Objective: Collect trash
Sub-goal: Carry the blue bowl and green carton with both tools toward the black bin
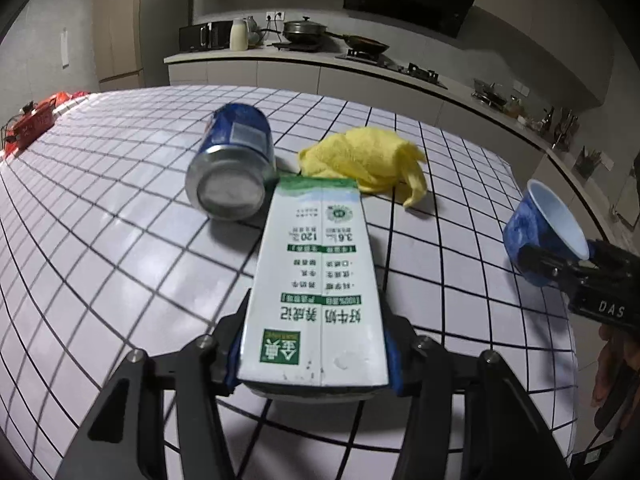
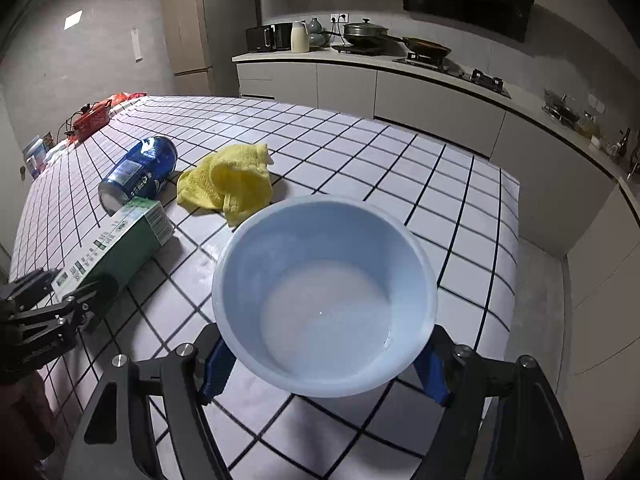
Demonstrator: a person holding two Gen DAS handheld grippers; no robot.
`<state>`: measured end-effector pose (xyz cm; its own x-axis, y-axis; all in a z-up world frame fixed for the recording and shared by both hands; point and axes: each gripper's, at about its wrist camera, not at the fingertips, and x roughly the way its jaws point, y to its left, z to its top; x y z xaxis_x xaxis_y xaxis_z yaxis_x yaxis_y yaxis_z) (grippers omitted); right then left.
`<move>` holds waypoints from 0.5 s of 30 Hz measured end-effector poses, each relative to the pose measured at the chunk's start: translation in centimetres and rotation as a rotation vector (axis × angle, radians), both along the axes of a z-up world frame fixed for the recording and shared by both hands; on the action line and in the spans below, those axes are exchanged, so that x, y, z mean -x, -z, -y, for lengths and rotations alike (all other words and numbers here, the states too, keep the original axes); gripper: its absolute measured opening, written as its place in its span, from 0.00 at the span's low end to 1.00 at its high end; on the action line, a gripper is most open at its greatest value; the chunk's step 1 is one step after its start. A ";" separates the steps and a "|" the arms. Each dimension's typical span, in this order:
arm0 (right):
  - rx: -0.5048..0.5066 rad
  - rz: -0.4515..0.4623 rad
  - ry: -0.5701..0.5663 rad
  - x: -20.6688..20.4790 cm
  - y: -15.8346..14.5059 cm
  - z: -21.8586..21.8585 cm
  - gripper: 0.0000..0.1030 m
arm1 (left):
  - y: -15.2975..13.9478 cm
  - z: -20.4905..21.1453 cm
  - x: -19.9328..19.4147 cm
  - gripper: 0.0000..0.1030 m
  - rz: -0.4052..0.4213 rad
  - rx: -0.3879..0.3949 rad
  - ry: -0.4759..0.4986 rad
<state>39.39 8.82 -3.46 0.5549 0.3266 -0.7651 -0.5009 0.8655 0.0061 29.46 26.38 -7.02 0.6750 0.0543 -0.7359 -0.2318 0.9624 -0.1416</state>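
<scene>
My left gripper point(image 1: 314, 364) is clamped on the milk carton point(image 1: 316, 280). My right gripper point(image 2: 324, 364) grips the paper cup point(image 2: 324, 292). A soda can point(image 1: 232, 160) lies beside the carton.

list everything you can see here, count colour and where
carton: 1, white and green, gripped by left gripper, far end by the can
cup: 1, blue outside, pale inside, gripped by right gripper
can: 1, blue, lying on its side on the table
cloth: 1, yellow, crumpled behind the carton
basket: 1, red, far left table edge
table: 1, white grid cover
pans: 2, dark, back counter
left gripper: black, blue fingers
right gripper: black, blue fingers
</scene>
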 end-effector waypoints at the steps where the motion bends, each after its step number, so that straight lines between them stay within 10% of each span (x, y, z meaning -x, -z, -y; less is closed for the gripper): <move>1: 0.000 -0.002 0.002 0.1 0.0 0.2 0.75 | -0.3 0.2 0.2 0.53 0.009 -0.003 0.004; 15: -0.026 0.049 0.056 5.1 -3.3 7.7 0.74 | -3.8 6.5 3.7 0.53 0.070 -0.019 0.097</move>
